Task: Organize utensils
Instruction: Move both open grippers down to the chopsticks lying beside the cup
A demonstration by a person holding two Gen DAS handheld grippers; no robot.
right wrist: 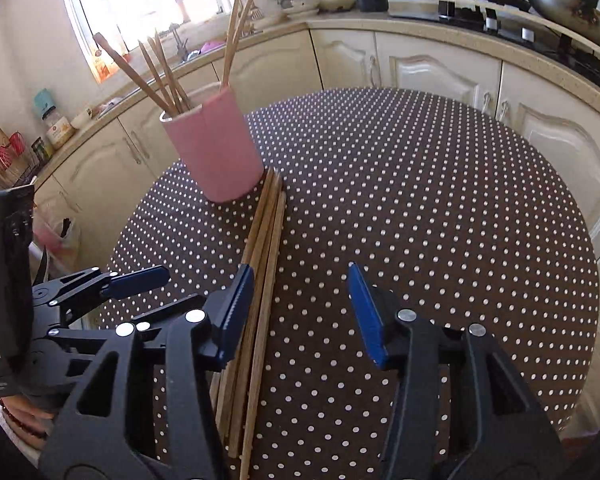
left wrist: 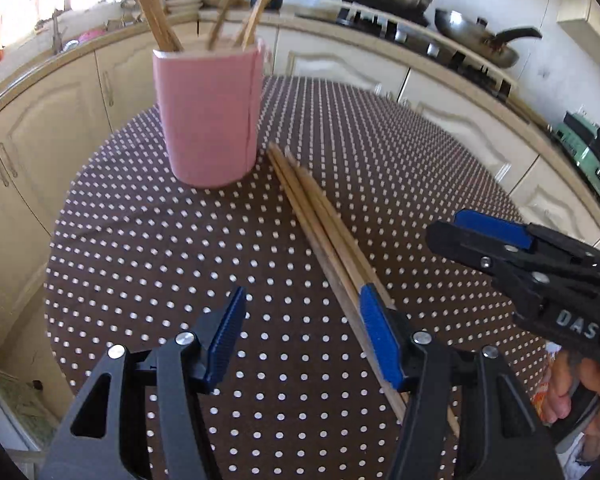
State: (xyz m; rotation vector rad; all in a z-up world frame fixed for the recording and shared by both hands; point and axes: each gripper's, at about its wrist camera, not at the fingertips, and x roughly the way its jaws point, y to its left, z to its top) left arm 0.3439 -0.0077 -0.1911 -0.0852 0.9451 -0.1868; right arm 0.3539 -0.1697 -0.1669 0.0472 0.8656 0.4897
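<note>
The left gripper [left wrist: 304,336] fills the bottom of the left wrist view with its blue-padded fingers spread wide and nothing between them; its right-hand pad lies over the near part of a bundle of loose wooden chopsticks [left wrist: 320,216] that runs diagonally up the middle of the frame across the dotted tablecloth [left wrist: 400,160]. Their far tips end just beside the base of the pink holder [left wrist: 208,116] in the upper left, which has more chopsticks standing in it. At the right edge the right gripper [left wrist: 444,228] shows from the side, fingers parted. In the right wrist view, the right gripper [right wrist: 300,312] gapes open at bottom centre, empty, its left-hand pad beside the loose chopsticks [right wrist: 266,232], which lead up to the pink holder [right wrist: 212,148] in the upper left. The left gripper [right wrist: 136,280] shows at the left edge.
</note>
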